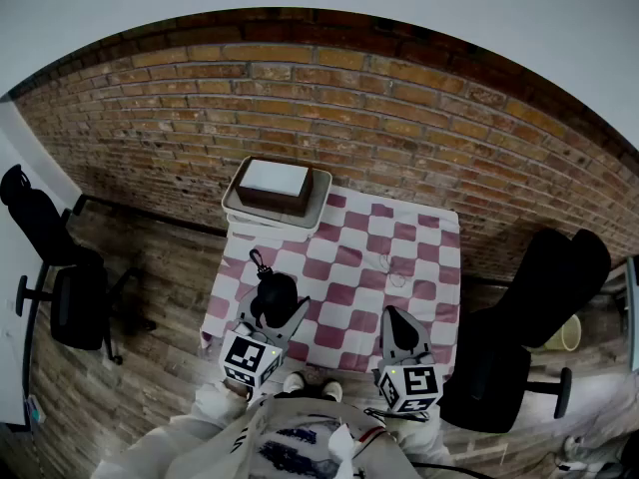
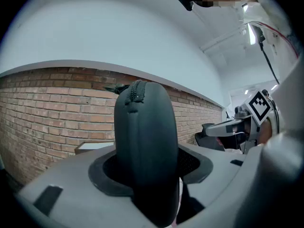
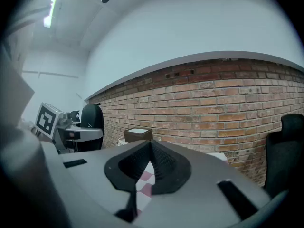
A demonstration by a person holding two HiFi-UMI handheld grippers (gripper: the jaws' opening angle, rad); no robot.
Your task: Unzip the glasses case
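A black zipped glasses case (image 1: pixel 272 293) hangs over the near left part of the checked cloth (image 1: pixel 419 238), with my left gripper (image 1: pixel 278 313) shut on it. In the left gripper view the case (image 2: pixel 145 141) stands upright between the jaws, its zipper (image 2: pixel 137 91) running over the top. A small black loop (image 1: pixel 259 261) sticks out of the case's far end. My right gripper (image 1: pixel 392 317) hovers over the near right part of the cloth, apart from the case. Its jaws (image 3: pixel 150 148) are shut with nothing between them. It also shows in the left gripper view as the right gripper (image 2: pixel 228 126).
A light tray (image 1: pixel 238 214) with a brown white-topped box (image 1: pixel 275 182) stands at the table's far left corner. A thin wire-like thing (image 1: pixel 389 263) lies on the cloth's middle. Black office chairs stand at the left (image 1: pixel 62 292) and right (image 1: pixel 534 307). A brick wall (image 1: pixel 399 118) runs behind.
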